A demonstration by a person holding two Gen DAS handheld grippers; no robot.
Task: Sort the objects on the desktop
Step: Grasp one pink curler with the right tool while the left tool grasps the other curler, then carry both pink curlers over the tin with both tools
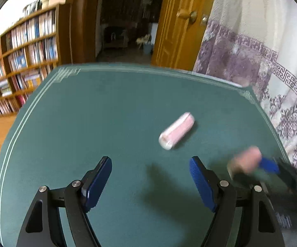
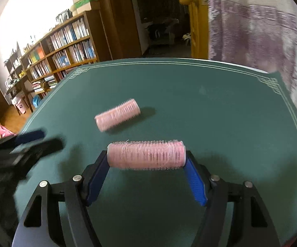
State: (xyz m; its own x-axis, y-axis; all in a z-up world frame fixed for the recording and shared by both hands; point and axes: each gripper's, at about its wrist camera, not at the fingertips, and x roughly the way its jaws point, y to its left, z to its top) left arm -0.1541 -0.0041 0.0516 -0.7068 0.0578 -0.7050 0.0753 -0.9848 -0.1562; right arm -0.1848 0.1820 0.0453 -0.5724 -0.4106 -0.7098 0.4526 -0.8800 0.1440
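One pink hair roller [image 2: 146,155] sits crosswise between the tips of my right gripper [image 2: 147,160], my two blue pads [image 2: 194,182] pressing on its two ends and holding it above the green table mat [image 2: 220,113]. A second pink roller [image 1: 176,130] lies on its side on the mat, ahead of the held one, apart from both grippers. My left gripper [image 1: 150,163] hangs over the mat with its jaws spread wide and nothing between them, while a bookshelf [image 2: 66,43] stands beyond the table's far left corner.
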